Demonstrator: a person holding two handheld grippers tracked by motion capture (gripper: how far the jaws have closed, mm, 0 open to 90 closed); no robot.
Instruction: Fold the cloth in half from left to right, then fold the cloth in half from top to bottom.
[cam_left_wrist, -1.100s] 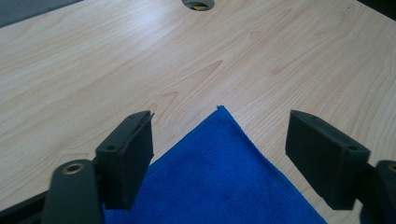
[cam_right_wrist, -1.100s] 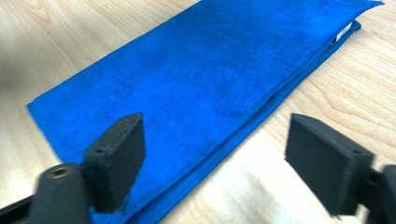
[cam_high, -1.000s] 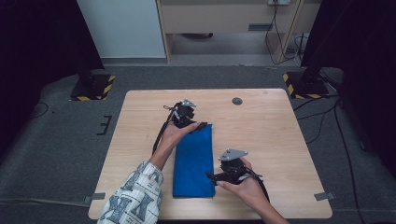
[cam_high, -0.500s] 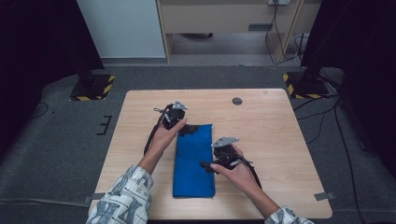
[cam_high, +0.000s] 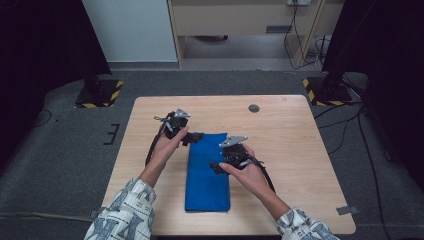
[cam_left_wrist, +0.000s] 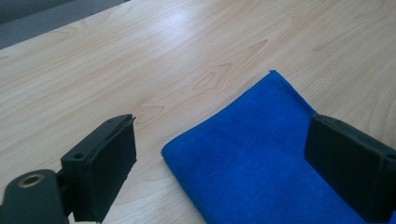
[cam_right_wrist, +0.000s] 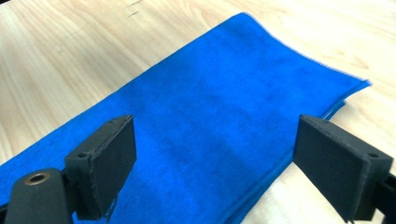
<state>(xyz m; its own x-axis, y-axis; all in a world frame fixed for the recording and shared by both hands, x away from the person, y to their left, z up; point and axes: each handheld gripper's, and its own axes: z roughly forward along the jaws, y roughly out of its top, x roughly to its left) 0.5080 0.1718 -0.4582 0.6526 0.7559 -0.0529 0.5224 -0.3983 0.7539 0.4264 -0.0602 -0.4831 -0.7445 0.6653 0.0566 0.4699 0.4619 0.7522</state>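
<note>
A blue folded cloth (cam_high: 207, 175) lies flat and lengthwise on the wooden table (cam_high: 295, 140). My left gripper (cam_high: 192, 137) is at the cloth's far left corner. In the left gripper view that corner (cam_left_wrist: 261, 158) lies below the left gripper (cam_left_wrist: 223, 140), whose jaws have just been opening and now stand wide, pressing on nothing. My right gripper (cam_high: 216, 167) hovers over the cloth's right side, pointing left. In the right gripper view the right gripper (cam_right_wrist: 217, 154) is open, with the cloth (cam_right_wrist: 210, 116) and its layered edge beneath.
A small dark round grommet (cam_high: 254, 108) sits in the table's far part. Two stand bases with yellow-black stripes (cam_high: 97, 95) (cam_high: 322, 90) stand on the floor beyond the far corners. Bare wood lies to the cloth's right and left.
The left hand has shifted leftward from the cloth's far edge to its far left corner. The right hand has moved away from the person and leftward, over the cloth.
</note>
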